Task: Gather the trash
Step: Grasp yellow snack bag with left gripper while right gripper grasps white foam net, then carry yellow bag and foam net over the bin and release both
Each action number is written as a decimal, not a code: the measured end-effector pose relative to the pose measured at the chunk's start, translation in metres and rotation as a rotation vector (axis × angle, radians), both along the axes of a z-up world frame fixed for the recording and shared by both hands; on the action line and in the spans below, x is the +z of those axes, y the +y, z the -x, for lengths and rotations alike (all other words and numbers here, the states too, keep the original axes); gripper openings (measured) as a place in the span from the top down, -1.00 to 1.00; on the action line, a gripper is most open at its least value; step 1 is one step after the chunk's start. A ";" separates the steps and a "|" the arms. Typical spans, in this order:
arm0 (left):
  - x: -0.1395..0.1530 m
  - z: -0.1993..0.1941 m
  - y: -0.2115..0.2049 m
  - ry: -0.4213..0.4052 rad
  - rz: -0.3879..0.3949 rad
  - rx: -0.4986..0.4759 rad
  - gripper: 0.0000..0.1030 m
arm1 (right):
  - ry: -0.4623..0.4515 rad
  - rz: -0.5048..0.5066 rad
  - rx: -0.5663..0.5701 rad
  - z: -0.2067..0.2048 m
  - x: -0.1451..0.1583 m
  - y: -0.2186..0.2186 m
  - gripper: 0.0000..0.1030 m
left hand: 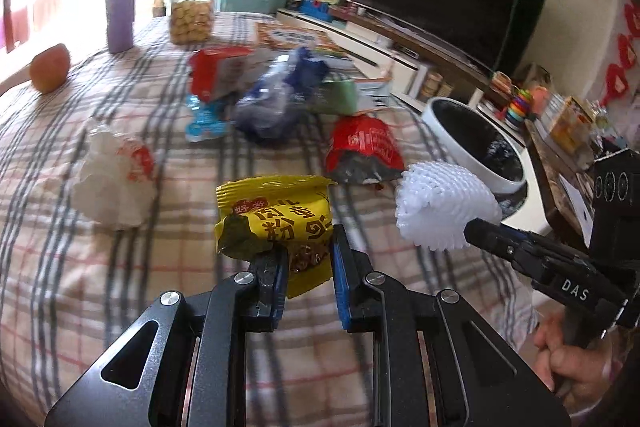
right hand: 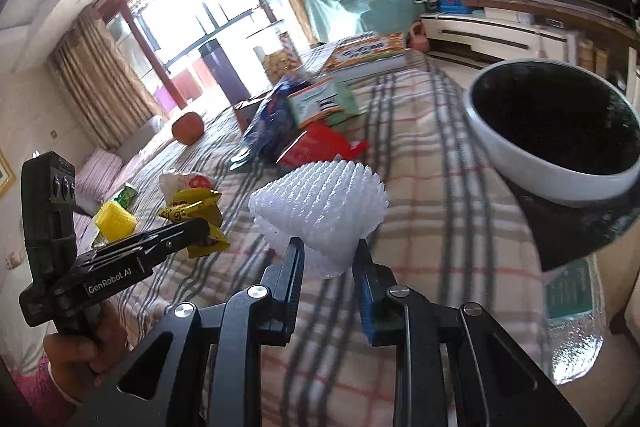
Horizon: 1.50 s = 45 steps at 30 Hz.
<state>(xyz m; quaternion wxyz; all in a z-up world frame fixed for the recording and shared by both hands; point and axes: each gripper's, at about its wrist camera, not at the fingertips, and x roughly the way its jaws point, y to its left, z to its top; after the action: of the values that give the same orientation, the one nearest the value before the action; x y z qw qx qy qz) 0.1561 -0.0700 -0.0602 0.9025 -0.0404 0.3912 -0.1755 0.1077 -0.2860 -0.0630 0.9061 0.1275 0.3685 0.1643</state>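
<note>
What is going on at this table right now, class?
A person is clearing trash off a plaid-covered table, with a two-finger tool in each hand. The left tool is shut on a yellow snack wrapper. The right tool is shut on a white foam fruit net, near a white bin with a black liner. A red wrapper, a white plastic bag and a blue bag lie on the cloth.

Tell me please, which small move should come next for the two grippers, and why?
Probably carry the right gripper over the white bin and open it there. Its jaws are shut on the white foam net, and the bin's black-lined mouth stands open just to its right, past the table edge. The left gripper holds the yellow wrapper and could follow.
</note>
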 end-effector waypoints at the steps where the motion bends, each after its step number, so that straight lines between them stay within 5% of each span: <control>1: 0.001 0.001 -0.006 -0.001 -0.003 -0.013 0.65 | -0.004 0.000 -0.010 0.002 0.001 -0.005 0.52; 23: 0.015 -0.003 -0.116 -0.009 -0.001 -0.243 0.65 | -0.049 -0.015 -0.234 0.028 0.020 -0.115 0.52; 45: 0.030 -0.035 -0.182 -0.040 -0.027 -0.331 0.65 | -0.091 -0.005 -0.295 0.009 0.036 -0.161 0.52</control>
<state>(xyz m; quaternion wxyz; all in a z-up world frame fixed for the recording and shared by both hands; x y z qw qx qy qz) 0.1913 -0.2525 -0.0306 0.8692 0.0402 0.3770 -0.3174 0.0985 -0.4469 -0.0275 0.9359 0.1748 0.3037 0.0357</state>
